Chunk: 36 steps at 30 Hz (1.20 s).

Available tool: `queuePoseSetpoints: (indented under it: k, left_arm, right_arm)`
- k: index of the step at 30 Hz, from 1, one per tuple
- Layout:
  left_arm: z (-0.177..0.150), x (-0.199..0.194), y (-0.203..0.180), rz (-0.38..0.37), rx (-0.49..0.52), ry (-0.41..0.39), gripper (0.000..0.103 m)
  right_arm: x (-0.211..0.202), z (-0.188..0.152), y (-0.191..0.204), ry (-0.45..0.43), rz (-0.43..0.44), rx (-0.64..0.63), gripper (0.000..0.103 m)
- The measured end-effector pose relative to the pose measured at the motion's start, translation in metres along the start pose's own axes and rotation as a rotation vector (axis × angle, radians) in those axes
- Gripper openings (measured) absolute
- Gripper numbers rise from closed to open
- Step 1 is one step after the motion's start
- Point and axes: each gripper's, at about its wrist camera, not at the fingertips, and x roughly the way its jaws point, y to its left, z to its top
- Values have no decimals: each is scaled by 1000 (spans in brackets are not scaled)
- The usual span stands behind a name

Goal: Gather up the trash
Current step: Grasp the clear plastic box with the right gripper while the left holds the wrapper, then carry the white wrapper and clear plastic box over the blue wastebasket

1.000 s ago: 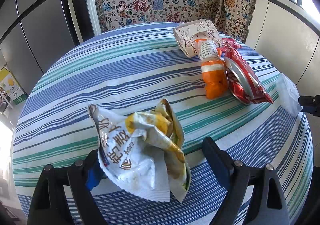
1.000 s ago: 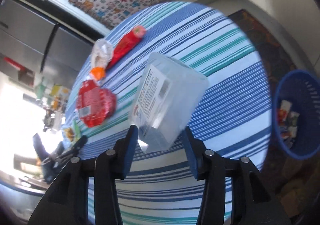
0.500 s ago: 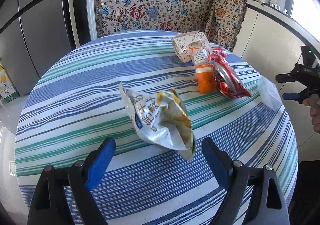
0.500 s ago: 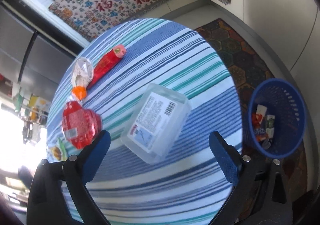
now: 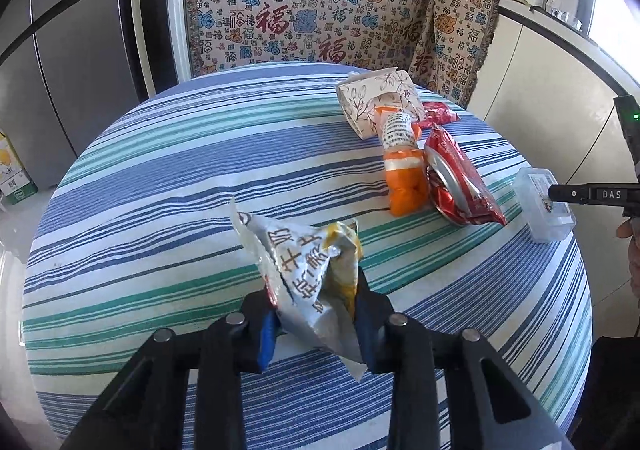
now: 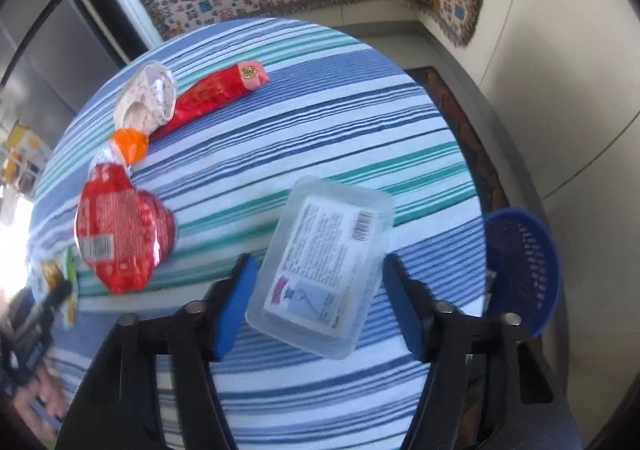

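The round striped worktop [image 5: 168, 186] fills both views, and the blue mesh bin [image 6: 524, 270] stands on the floor just off its edge, at about 3 o'clock in the right wrist view. That bin looks like the goal, so both grasps should end with a carry over the rim there.

On the cloth, toward 1 o'clock in the left wrist view, lies a loose cluster of uncollected trash: a floral paper box [image 5: 376, 102], an orange-wrapped bottle [image 5: 404, 178] and a red foil packet [image 5: 460, 186], each touching the next.

The clear plastic box [image 6: 324, 266] sits near the worktop's edge, between the spread fingers of the right gripper [image 6: 320, 302]; neither pad touches it yet. To do this well, centre the box between the pads before closing and squeeze across its short sides, since the thin shell may flex and slip out.

The left gripper [image 5: 316, 314] is pinching the crumpled snack bag [image 5: 312, 274], which stands up from the pads. The bag is light and slick, so a firm, steady pinch and a level carry seem wise.
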Motion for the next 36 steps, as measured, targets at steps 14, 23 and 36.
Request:
queuePoseSetpoints:
  k: [14,23,36]
  left_arm:
    - [-22,-16,-19,-17,-31,-13,28]
    - [-31,-23,-36,-4,7,-7,28]
    - [-15,-49,-113,-154,105,-53,27]
  right_arm:
    - [-27,-19,-14,-28,123,8,97]
    - [20,1,4,104,83,90,84]
    - [-38,-15,-58,-21,161,50,65]
